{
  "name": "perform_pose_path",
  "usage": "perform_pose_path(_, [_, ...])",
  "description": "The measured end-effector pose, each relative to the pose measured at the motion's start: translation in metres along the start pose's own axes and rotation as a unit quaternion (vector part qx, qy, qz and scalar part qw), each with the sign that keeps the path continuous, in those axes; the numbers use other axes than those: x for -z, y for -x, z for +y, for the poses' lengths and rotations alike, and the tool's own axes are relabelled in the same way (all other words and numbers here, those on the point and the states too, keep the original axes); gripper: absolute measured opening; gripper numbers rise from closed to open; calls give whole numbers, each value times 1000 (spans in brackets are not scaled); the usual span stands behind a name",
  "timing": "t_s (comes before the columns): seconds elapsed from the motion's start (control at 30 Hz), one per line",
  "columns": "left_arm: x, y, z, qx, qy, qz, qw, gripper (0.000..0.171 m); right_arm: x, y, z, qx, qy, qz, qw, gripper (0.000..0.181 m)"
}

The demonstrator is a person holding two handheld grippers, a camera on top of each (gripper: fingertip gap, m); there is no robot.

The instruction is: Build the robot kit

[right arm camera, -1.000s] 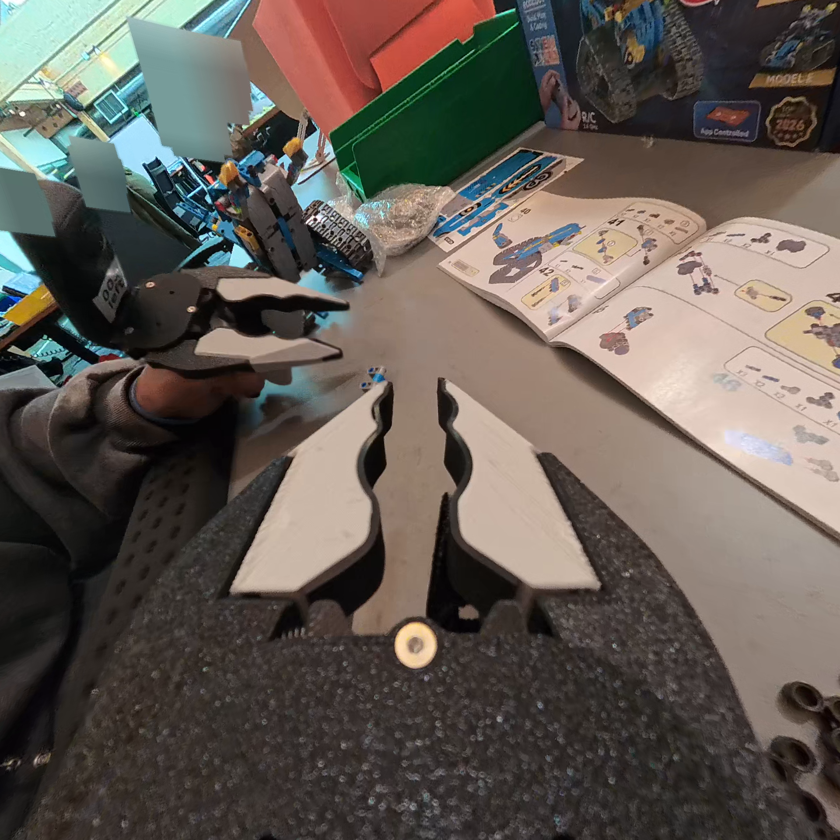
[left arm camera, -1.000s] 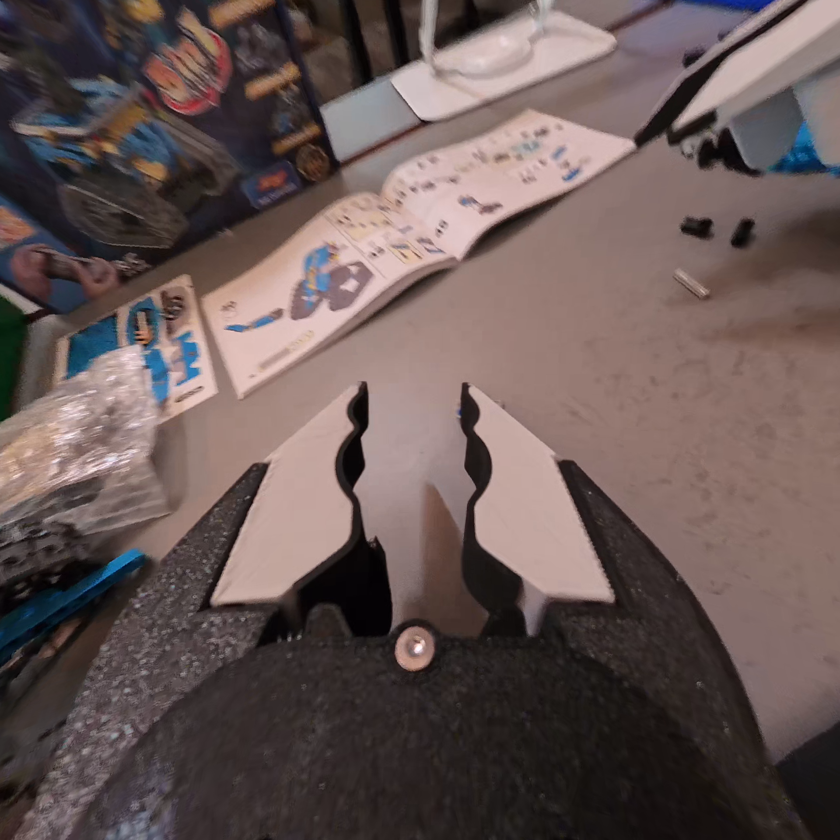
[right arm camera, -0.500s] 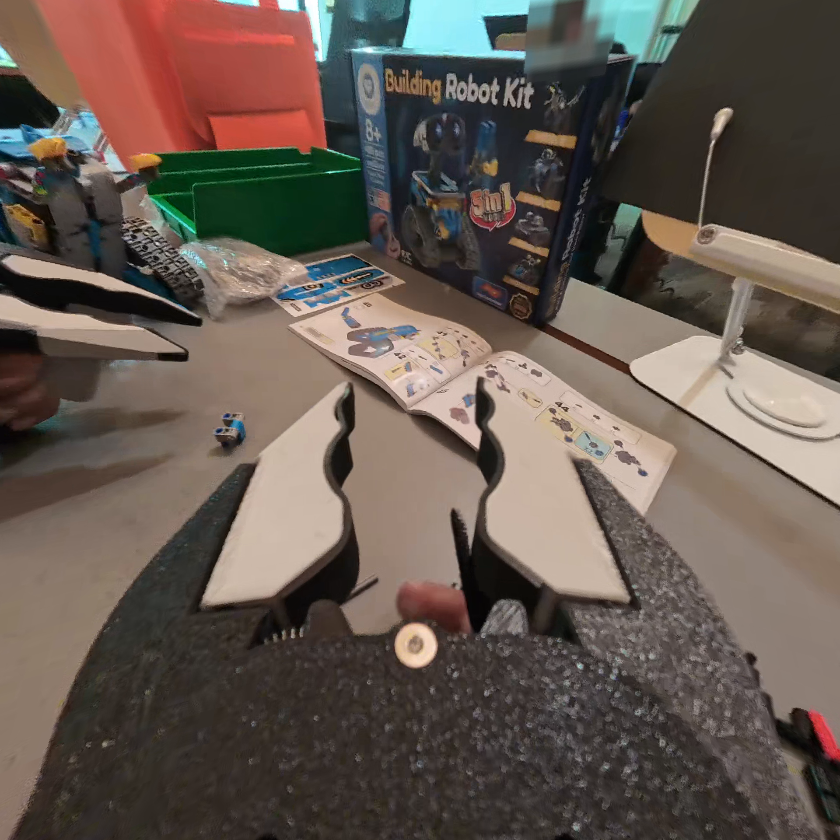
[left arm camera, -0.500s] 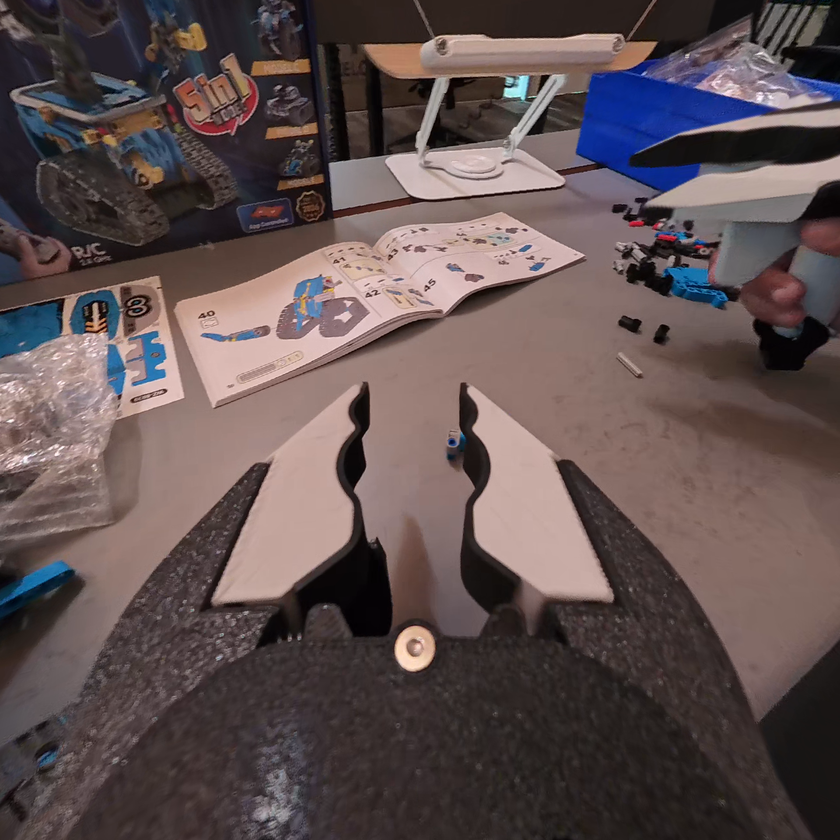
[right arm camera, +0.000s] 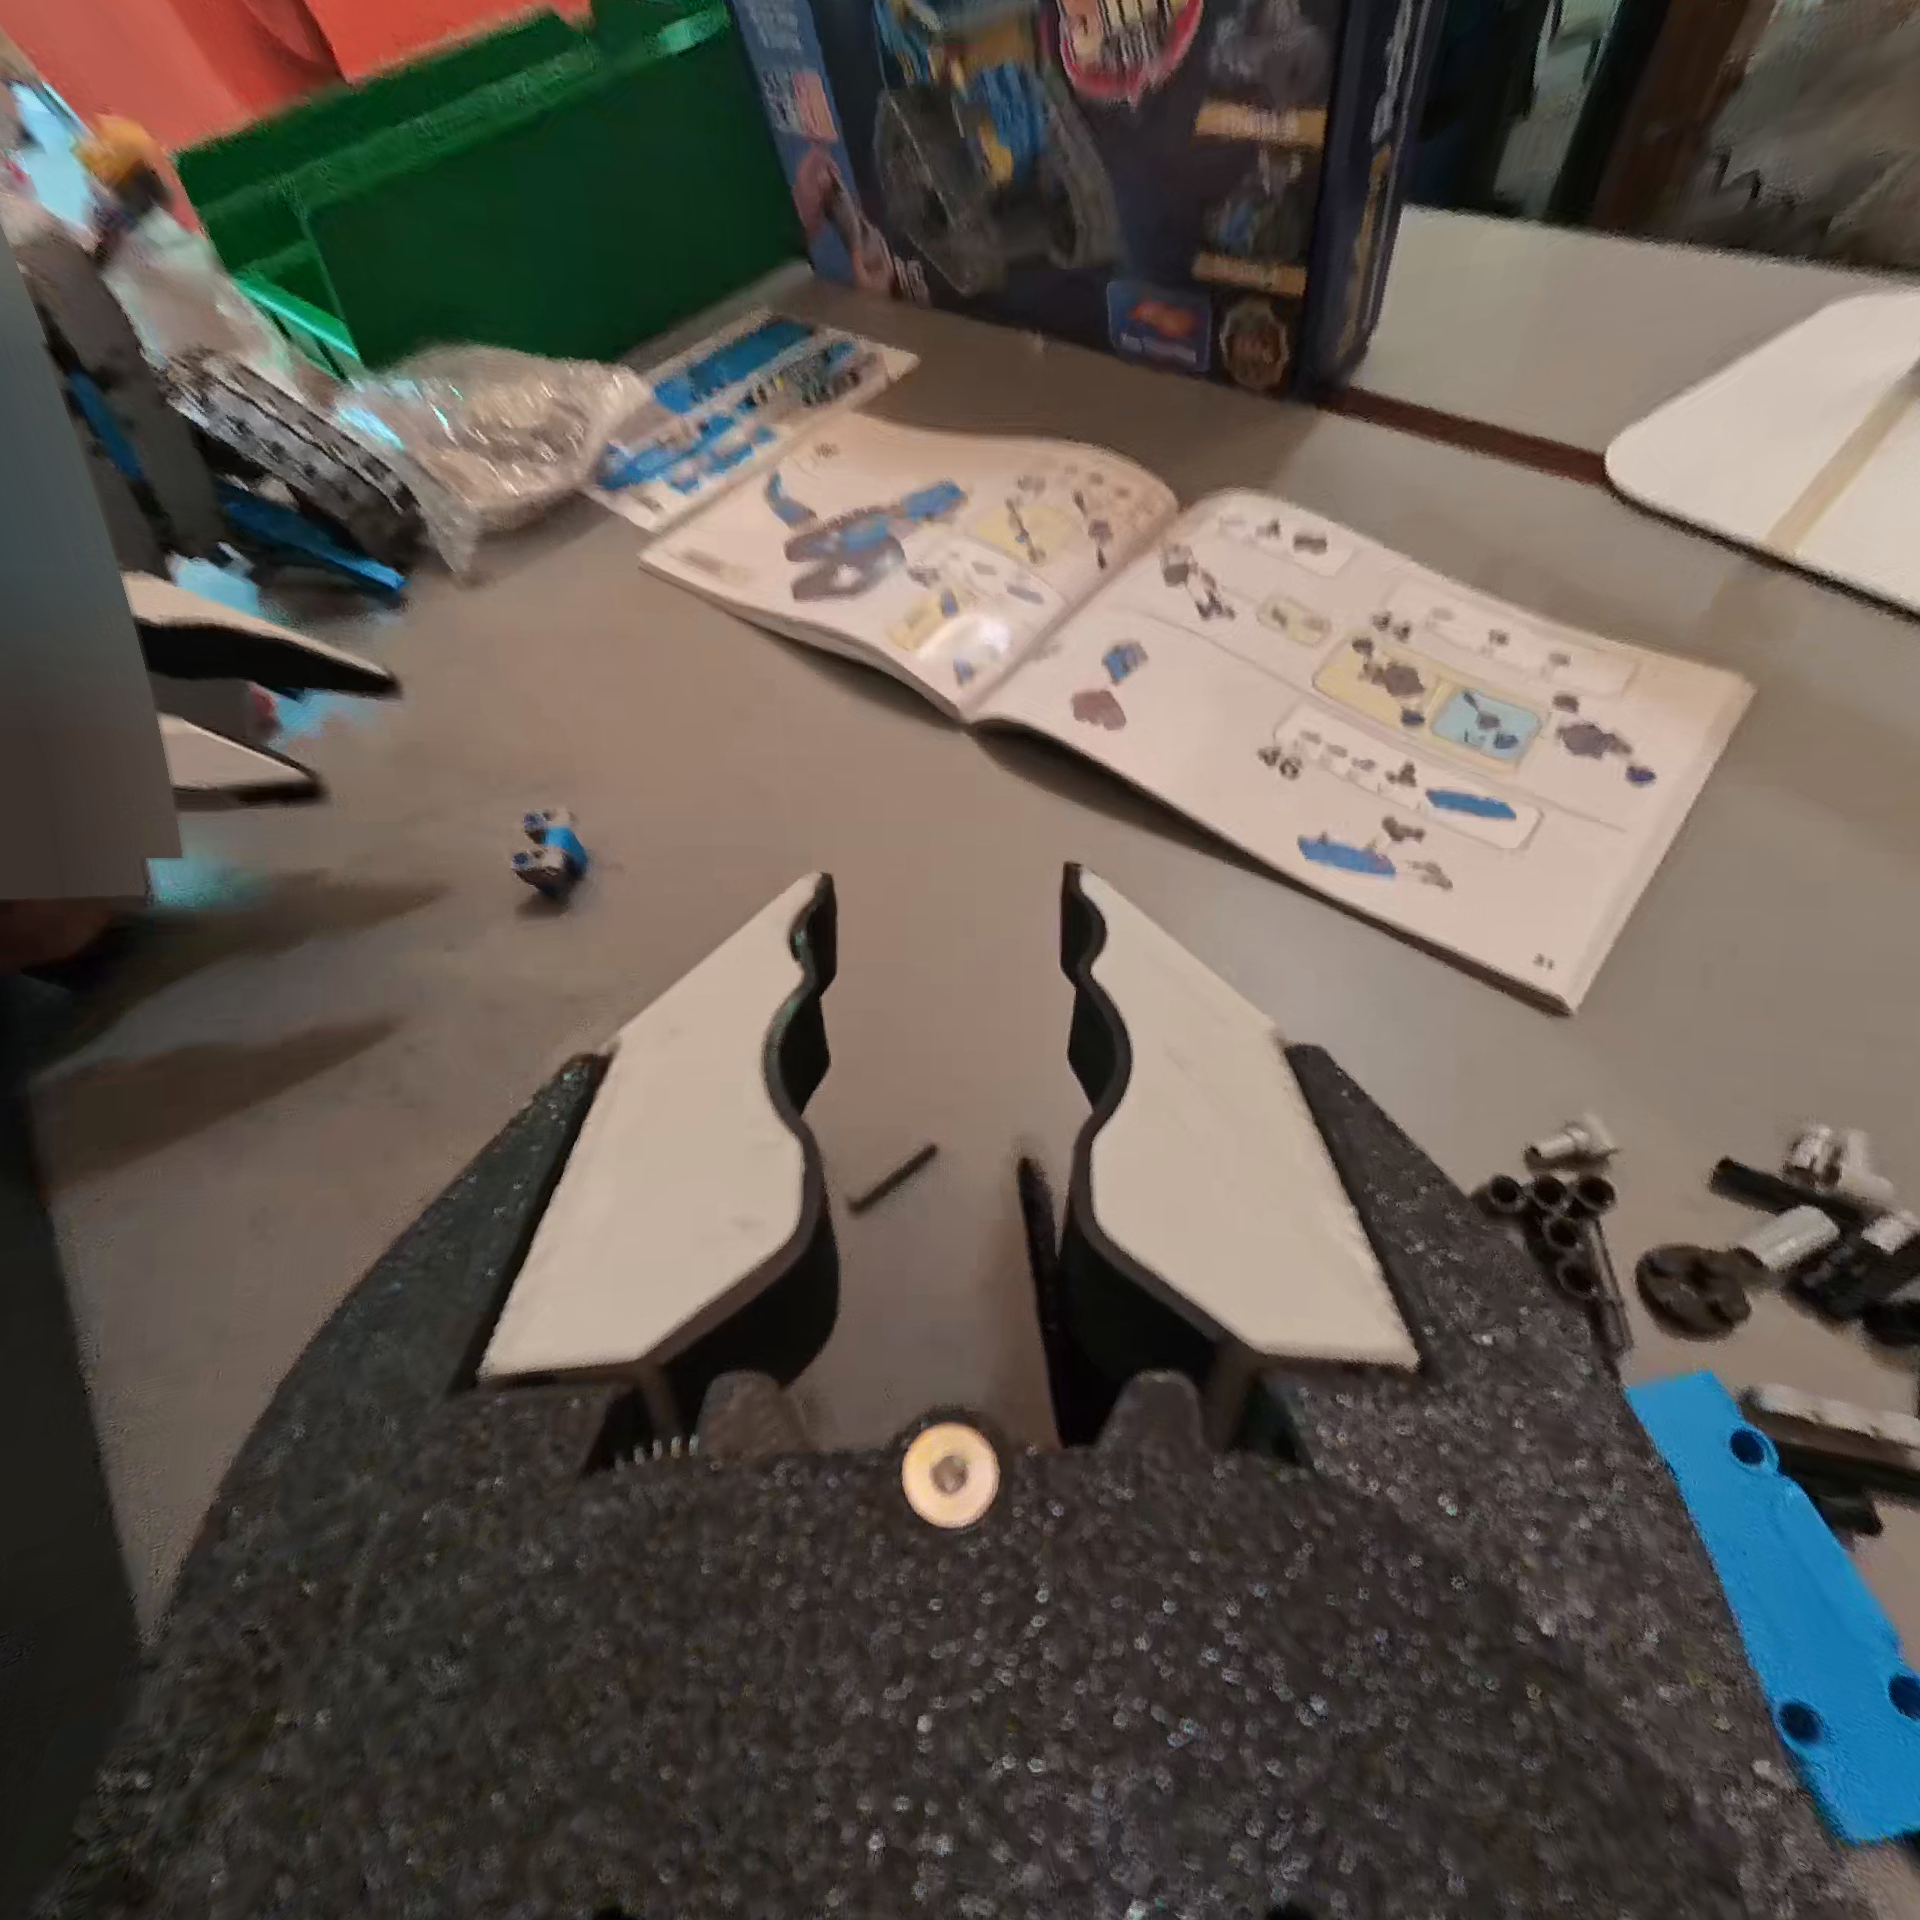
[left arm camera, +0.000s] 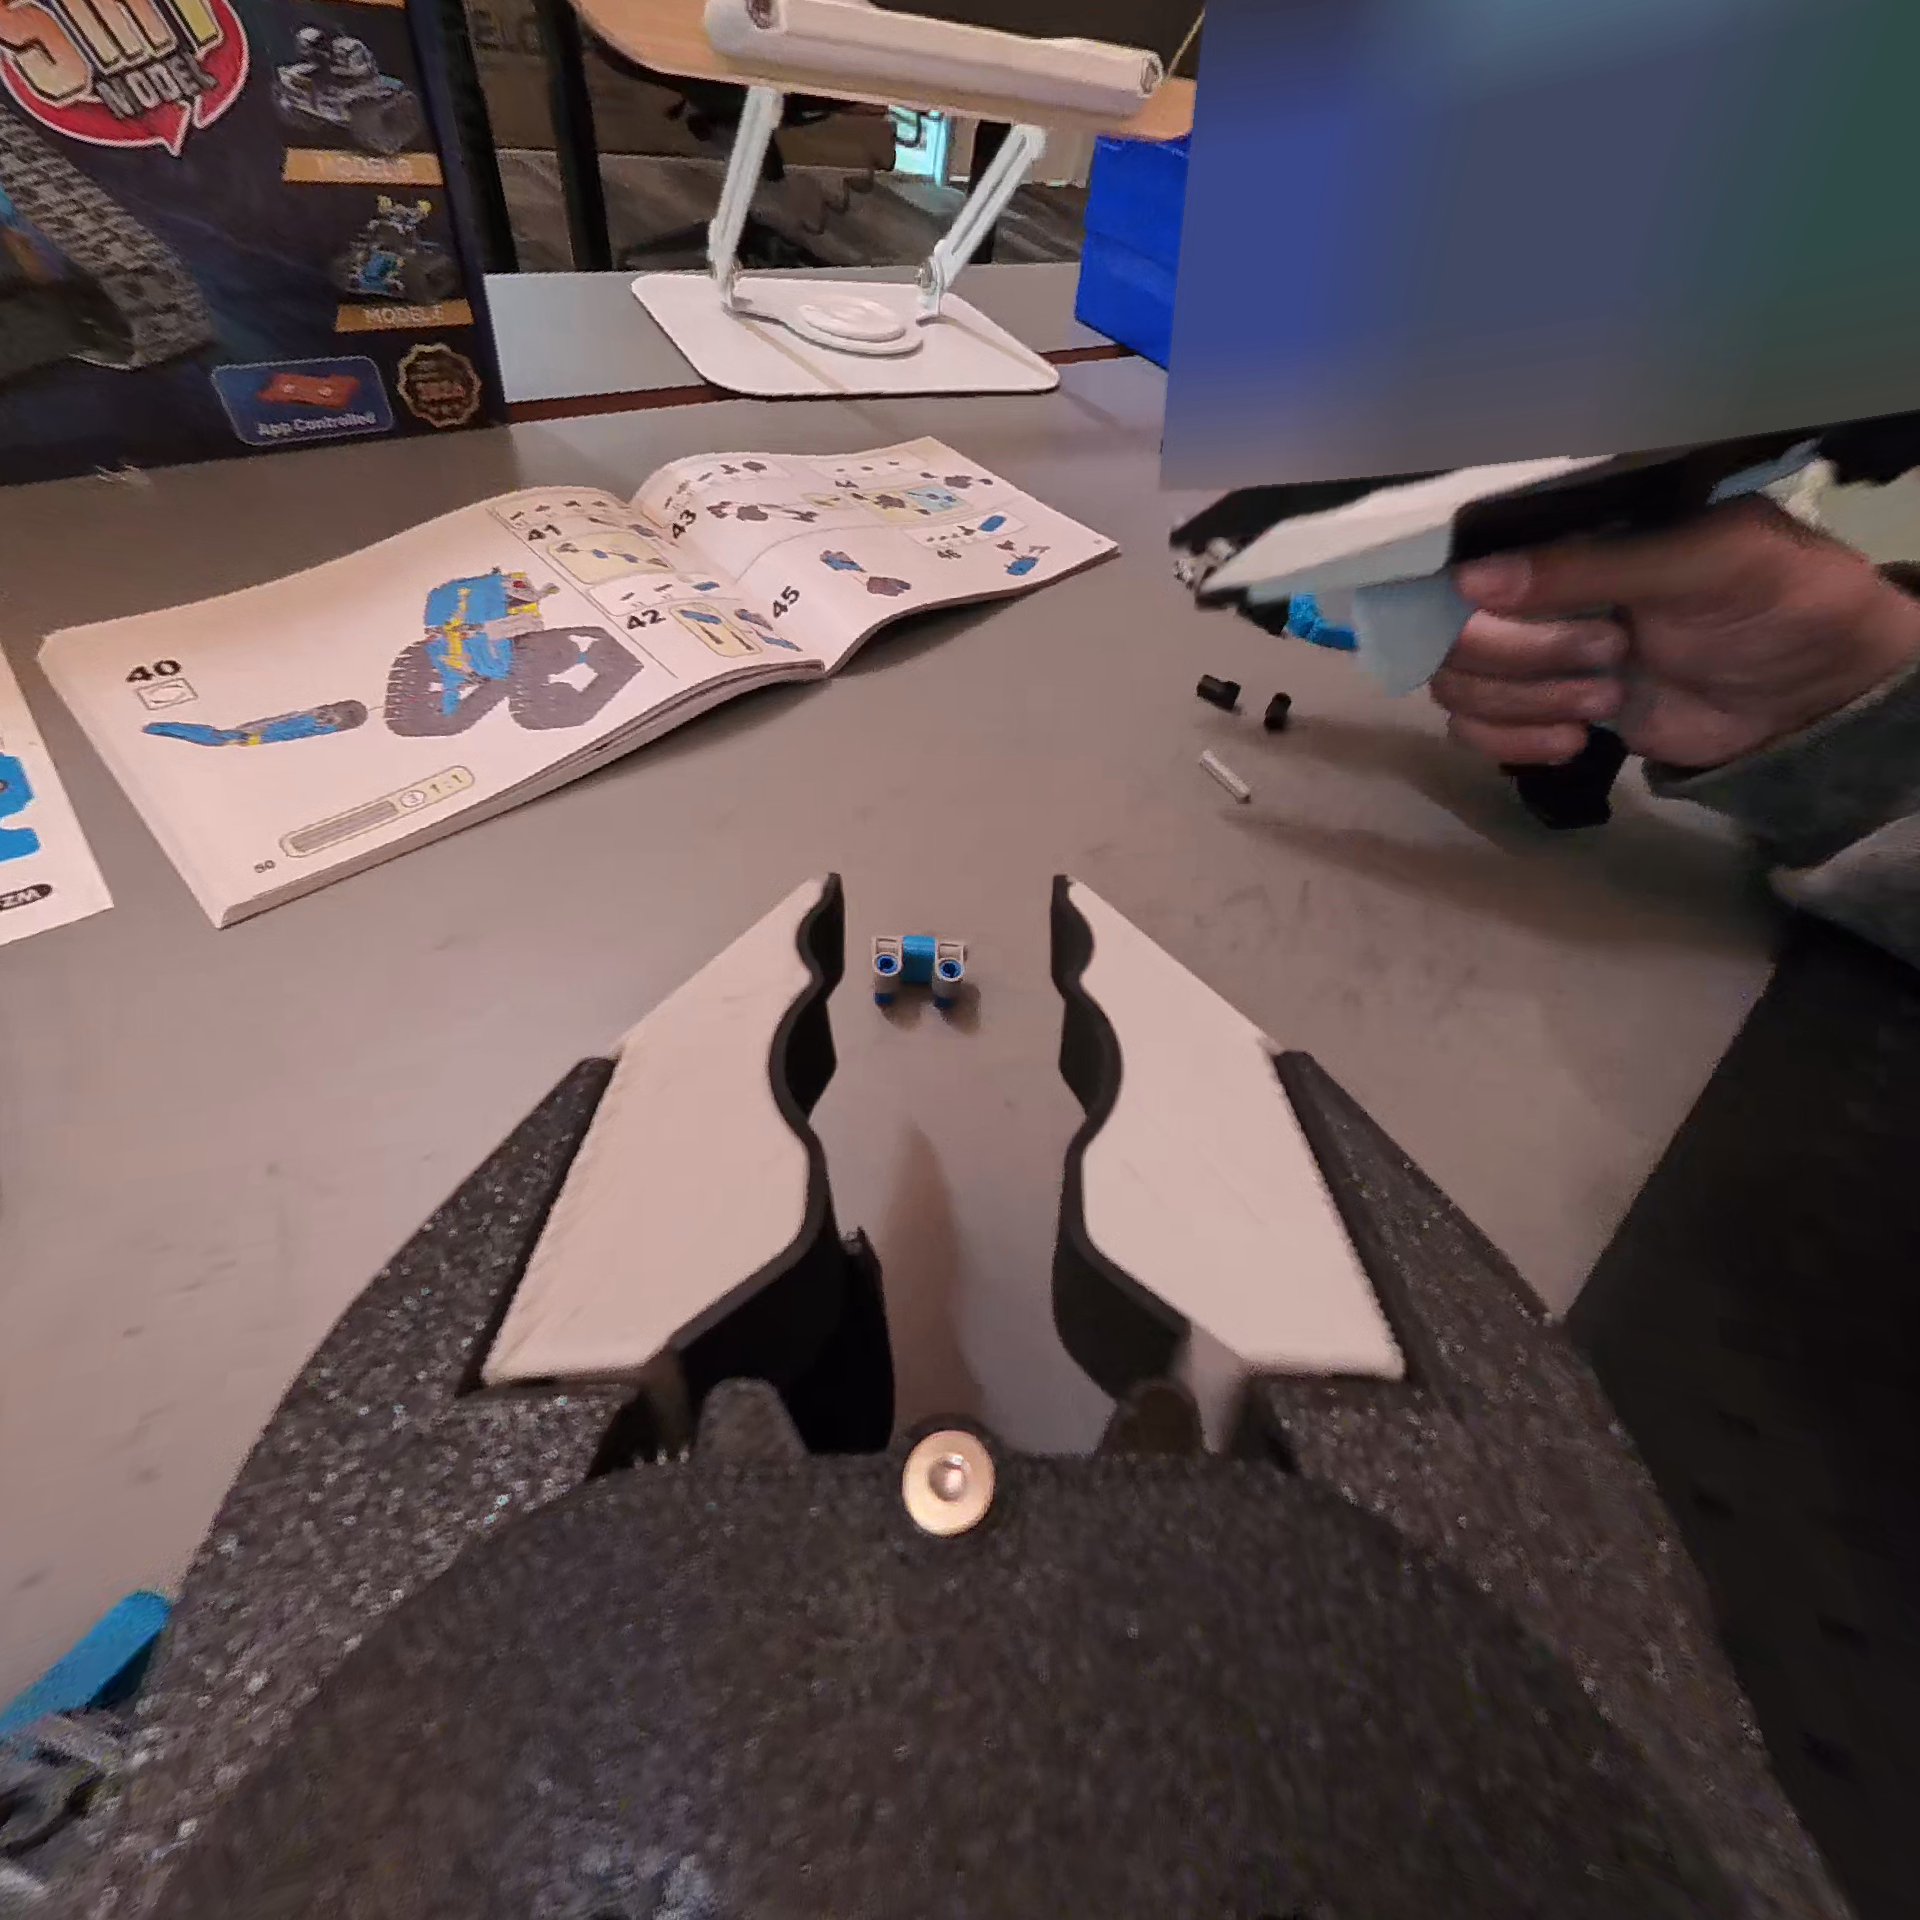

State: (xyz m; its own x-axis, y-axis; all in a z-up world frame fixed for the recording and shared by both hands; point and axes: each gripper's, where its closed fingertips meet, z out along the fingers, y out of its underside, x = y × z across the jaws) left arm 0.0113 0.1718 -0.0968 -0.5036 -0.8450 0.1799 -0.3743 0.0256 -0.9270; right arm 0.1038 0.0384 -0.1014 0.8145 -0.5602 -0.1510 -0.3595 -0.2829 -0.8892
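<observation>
Small blue-and-grey connector piece [left arm camera: 918,967] on the grey table [left arm camera: 312,1091], lying crosswise between the spread tips of the left gripper [left arm camera: 940,894], untouched, round socket ends facing the camera. Left gripper released, empty. Right gripper [right arm camera: 948,894] likewise released, empty, above a thin black pin [right arm camera: 891,1177]. Open instruction booklet [left arm camera: 540,644] beyond; loose black parts [right arm camera: 1558,1216] to the right.

Grey table [left arm camera: 1039,779] bears open booklet [left arm camera: 582,634], small blue piece [left arm camera: 918,966].

one open booklet [left arm camera: 582,665], one box [right arm camera: 1101,156], two grippers, perhaps three loose pins.
</observation>
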Motion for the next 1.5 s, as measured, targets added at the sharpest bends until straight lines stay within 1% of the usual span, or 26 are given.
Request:
perform_pose_path(0.07, [4, 2, -2, 16, -12, 6, 1000, 39, -6, -7, 16, -2, 38, 9, 999, 43])
perform_pose_path(0.1, [6, 2, -3, 24, -16, 11, 1000, 39, -8, -7, 20, -8, 44, 5, 999, 42])
perform_pose_path(0.2, [18, -2, -6, 31, -39, 33, 998, 39, -7, 0, 20, -29, 36, -16, 999, 41])
perform_pose_path(0.23, [23, -3, -10, 28, -55, 39, 997, 39, -4, -2, 18, -23, 30, -12, 999, 41])
perform_pose_path(0.3, [28, -1, -16, 34, -79, 36, 996, 39, 3, -17, 9, -5, 0, 22, 1000, 38])
perform_pose_path(0.33, [27, 2, -15, 42, -77, 33, 996, 39, 6, -23, 5, -11, -13, 31, 999, 32])
perform_pose_path(0.4, [23, 2, -11, 55, -59, 41, 996, 39, 6, -24, 4, -54, -22, 8, 998, 31])
perform_pose_path(0.47, [18, 3, -7, 65, -43, 47, 996, 39, 5, -24, 7, -81, -14, -7, 997, 31])
perform_pose_path(0.6, [8, 2, 1, 103, -7, 76, 992, 39, 7, -25, 4, -51, -15, 9, 999, 31])
perform_pose_path(0.7, [4, -3, 3, 131, 4, 108, 985, 39, 6, -25, 6, -34, -6, 16, 999, 31])
perform_pose_path(0.8, [5, -8, 2, 115, 1, 116, 987, 36, 5, -28, 8, -34, -4, 21, 999, 31])
perform_pose_path(0.93, [6, -16, 2, 84, 4, 119, 989, 36, 3, -29, 12, -55, 2, 14, 998, 31])
perform_pose_path(1.03, [6, -19, 2, 69, 4, 121, 990, 36, 4, -29, 11, -57, 0, 14, 998, 31])
perform_pose_path(1.17, [6, -22, 3, 63, 6, 128, 990, 36, 4, -27, 10, -48, -1, 14, 999, 31])
perform_pose_path(1.27, [7, -23, 2, 57, 3, 129, 990, 35, 3, -22, 12, -47, 3, -3, 999, 22])
perform_pose_path(1.5, [8, -24, 1, 54, -2, 132, 990, 34, 2, -26, 14, -51, 6, 4, 999, 22])
